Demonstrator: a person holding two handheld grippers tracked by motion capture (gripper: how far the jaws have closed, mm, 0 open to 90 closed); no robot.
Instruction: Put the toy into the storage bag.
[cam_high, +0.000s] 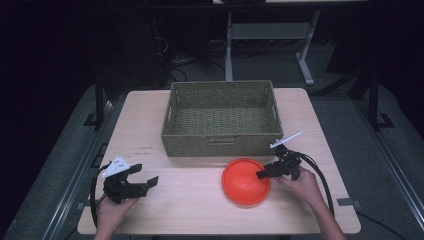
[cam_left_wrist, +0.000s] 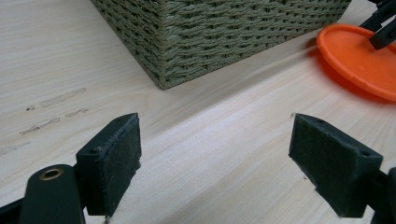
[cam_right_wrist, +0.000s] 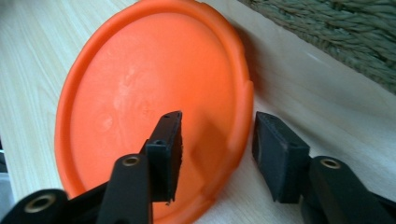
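left gripper (cam_high: 145, 184): jaws wide apart, low, held in a hand
right gripper (cam_high: 264, 173): jaws partly apart, tipped down

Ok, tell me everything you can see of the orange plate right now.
The orange plate is round, smooth and plastic-looking, with a raised rim and a faintly scuffed face. It lies flat and empty on the wooden table, just in front of the woven basket, apart from it. The right gripper straddles its right rim, one jaw over the face, one outside; the pads do not yet press on it.
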